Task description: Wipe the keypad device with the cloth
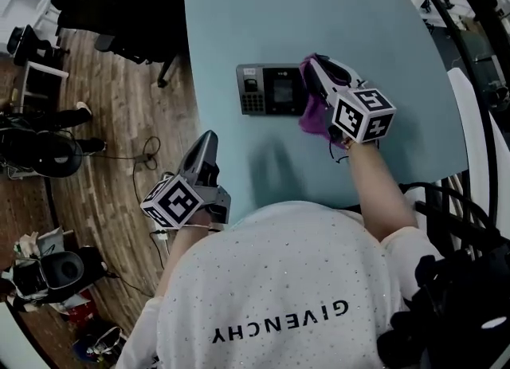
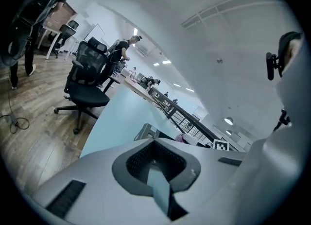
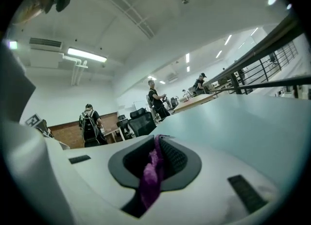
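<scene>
Wiping step, judged barely begun. Clamps cloth [image 1: 315,117] in right gripper [image 1: 310,65] fingers at right end of keypad device [image 1: 266,88], flat on surface [image 1: 319,9]. Holds left gripper [image 1: 206,143] off-edge, fingers together, empty. Next: sweep cloth leftward across keys, lightly.

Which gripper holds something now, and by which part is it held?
The right gripper pinches the crumpled purple cloth by a bunched fold; the left gripper holds nothing.

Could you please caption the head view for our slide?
Right gripper holds purple cloth beside keypad device on table.
</scene>
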A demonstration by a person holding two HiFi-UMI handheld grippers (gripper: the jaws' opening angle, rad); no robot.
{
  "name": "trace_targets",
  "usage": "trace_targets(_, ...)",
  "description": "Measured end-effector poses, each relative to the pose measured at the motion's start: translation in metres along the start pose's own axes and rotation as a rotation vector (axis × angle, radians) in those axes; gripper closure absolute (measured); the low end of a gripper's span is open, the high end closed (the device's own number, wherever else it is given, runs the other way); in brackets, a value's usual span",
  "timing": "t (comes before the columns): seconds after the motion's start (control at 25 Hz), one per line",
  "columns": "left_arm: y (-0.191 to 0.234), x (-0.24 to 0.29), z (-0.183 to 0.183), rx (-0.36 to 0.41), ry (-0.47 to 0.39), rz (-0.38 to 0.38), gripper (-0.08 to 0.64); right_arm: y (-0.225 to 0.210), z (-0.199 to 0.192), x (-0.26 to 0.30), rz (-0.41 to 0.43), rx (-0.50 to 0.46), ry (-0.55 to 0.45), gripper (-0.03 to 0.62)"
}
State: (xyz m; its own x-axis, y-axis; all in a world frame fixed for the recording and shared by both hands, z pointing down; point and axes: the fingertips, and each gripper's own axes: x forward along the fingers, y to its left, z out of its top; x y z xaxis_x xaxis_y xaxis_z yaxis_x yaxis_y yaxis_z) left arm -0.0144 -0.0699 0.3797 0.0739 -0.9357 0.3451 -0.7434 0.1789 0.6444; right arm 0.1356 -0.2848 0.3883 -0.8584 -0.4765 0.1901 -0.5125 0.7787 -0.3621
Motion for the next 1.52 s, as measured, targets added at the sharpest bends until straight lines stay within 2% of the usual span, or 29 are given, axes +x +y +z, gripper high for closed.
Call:
trace_targets(0.2, 0.003, -0.004, -0.003, 0.030, 0.002, 0.028, 0.558, 0.005, -0.019, 0.011, 0.046, 0.087, 0.009, 0.560)
trace_targets(0.32, 0.009, -0.007, 0.000, 0.044, 0.003, 0.048, 0.559, 0.002, -0.022, 0.009, 0.062, 0.180, -0.028, 0.560)
trace_targets(0.48, 0.011, -0.009, -0.001, 0.041, -0.002, 0.058, 0.559, -0.002, -0.027, 0.007, 0.053, 0.272, -0.047, 0.560)
trace_targets(0.76, 0.004, -0.006, -0.005, 0.044, 0.006, 0.038, 0.558, -0.006, -0.039, 0.001, 0.011, 0.307, -0.027, 0.560)
trace_targets(1.52, 0.003, -0.016, -0.016, 0.031, -0.002, 0.041, 0.558, 0.003, -0.065, -0.010, 0.005, 0.264, 0.070, 0.560)
